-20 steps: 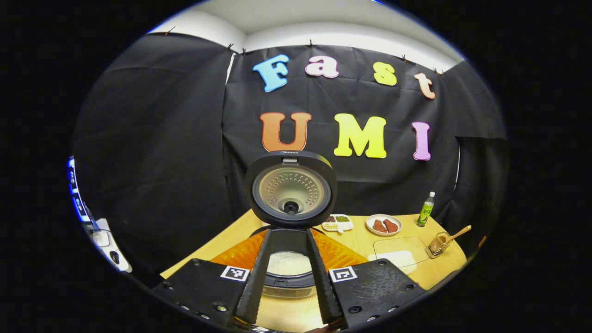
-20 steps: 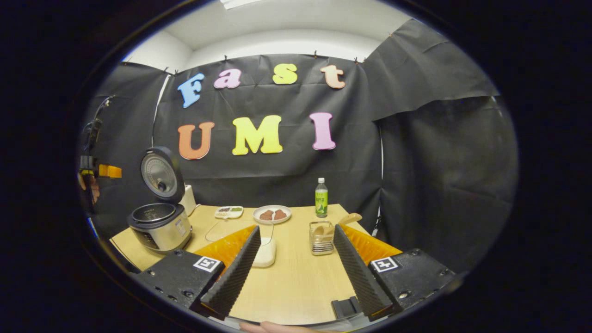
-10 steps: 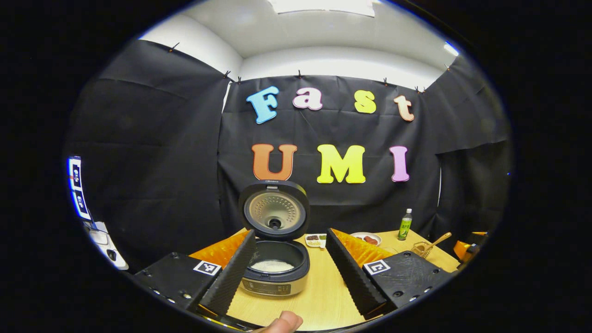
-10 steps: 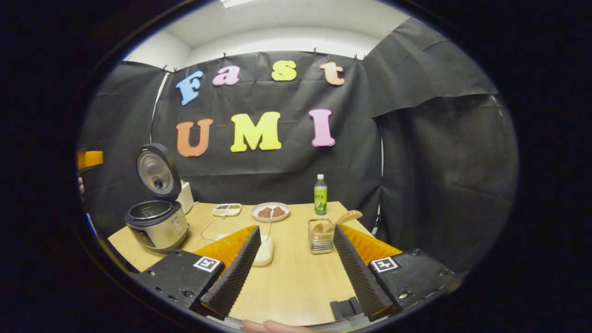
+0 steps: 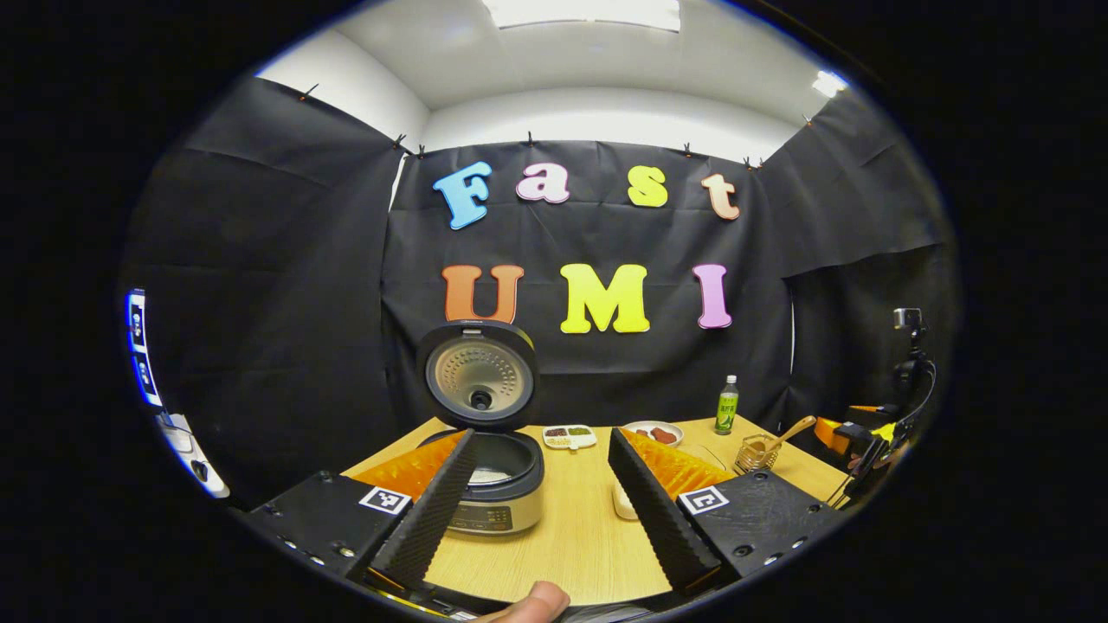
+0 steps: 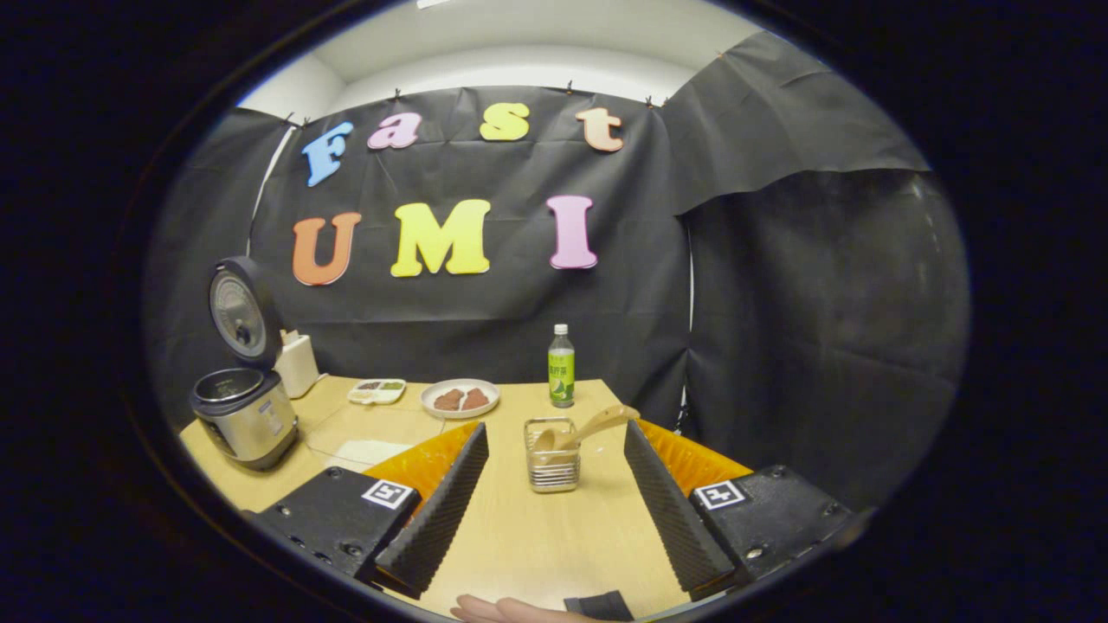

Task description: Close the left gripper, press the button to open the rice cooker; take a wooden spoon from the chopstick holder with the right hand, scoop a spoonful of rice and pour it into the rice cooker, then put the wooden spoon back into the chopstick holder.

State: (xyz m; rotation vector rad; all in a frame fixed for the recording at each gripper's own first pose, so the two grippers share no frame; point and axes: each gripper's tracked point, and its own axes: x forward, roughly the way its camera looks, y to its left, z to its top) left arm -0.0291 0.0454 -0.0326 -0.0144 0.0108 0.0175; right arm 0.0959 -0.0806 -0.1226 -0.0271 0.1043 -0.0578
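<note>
The rice cooker stands in front of my left gripper with its lid raised and white rice in the pot. That gripper is open and holds nothing. In the right gripper view the cooker sits at the far left of the table. My right gripper is open, and the wire chopstick holder stands a short way ahead between its fingers. The wooden spoon leans out of the holder to the right. A clear dish of rice lies between cooker and holder.
At the back of the wooden table are a green bottle, a plate of brown food and a divided dish. A white box stands behind the cooker. The other gripper shows at the left gripper view's right edge.
My left gripper has opened wide and drawn back from the open cooker. The right gripper has turned so that the chopstick holder now sits between its fingers.
</note>
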